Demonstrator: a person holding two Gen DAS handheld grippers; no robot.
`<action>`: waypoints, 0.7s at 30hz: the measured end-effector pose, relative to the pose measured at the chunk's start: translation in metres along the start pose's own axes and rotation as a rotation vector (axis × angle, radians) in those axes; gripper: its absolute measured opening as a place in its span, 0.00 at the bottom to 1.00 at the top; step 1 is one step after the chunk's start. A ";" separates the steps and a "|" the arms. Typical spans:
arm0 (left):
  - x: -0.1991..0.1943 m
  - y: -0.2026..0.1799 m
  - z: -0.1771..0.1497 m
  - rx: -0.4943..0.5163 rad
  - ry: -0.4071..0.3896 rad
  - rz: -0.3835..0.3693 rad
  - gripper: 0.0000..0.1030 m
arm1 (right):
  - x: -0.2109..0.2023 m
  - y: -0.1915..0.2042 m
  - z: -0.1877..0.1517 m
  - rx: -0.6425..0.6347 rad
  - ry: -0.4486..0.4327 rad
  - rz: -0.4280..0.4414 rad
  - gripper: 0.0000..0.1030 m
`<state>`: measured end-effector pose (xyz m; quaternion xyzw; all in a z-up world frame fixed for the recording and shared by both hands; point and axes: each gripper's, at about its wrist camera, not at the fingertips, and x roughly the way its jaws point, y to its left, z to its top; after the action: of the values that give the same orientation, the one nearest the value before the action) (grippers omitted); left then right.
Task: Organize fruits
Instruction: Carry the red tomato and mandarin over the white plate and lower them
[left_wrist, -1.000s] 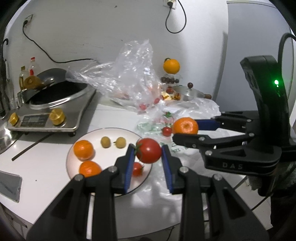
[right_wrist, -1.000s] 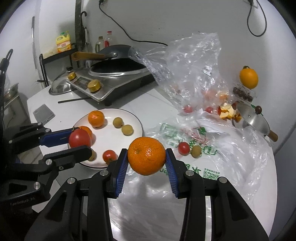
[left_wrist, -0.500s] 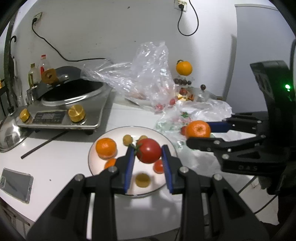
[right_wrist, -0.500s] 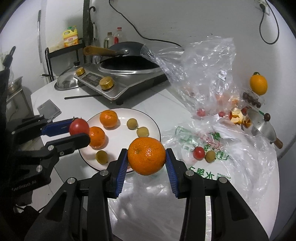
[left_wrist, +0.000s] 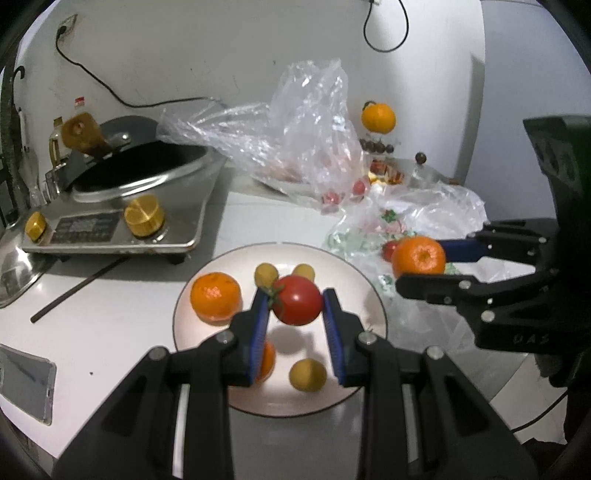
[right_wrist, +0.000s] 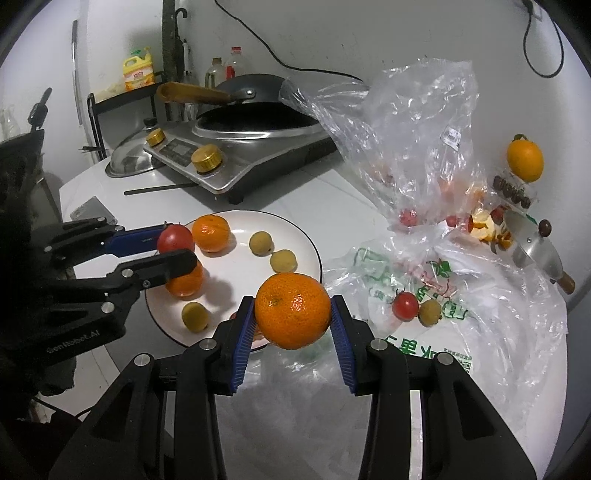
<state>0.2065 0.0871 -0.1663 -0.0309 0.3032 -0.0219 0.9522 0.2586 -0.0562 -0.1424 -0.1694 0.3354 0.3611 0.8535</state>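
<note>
- A red tomato is clamped between the blue pads of the left tongs and is held above the white plate, clear of its surface.
- A mandarin is clamped in the right tongs — held over the near right rim of the plate, above crumpled clear plastic bags.
- On the plate are seen a second mandarin, a third one partly hidden behind the left pad, and small yellow-green fruits.
- Only in the right wrist view are shown a loose cherry tomato with a yellowish fruit beside it on the printed bag at right, and a yellow bottle on a far rack.
- Only in the left wrist view is a phone plainly seen at the near left edge of the tabletop.
- A cooker with a wok is seen far left in both views.
</note>
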 end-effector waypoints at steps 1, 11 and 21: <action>0.005 -0.001 -0.001 0.007 0.010 0.005 0.29 | 0.002 -0.002 0.000 0.002 0.002 0.001 0.41; 0.032 -0.002 -0.001 0.052 0.061 0.059 0.30 | 0.017 -0.015 -0.002 0.024 0.016 0.016 0.41; 0.033 -0.002 0.000 0.038 0.060 0.044 0.30 | 0.021 -0.021 -0.003 0.033 0.020 0.019 0.41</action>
<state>0.2332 0.0826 -0.1853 -0.0056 0.3317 -0.0077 0.9433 0.2834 -0.0614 -0.1583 -0.1556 0.3517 0.3619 0.8492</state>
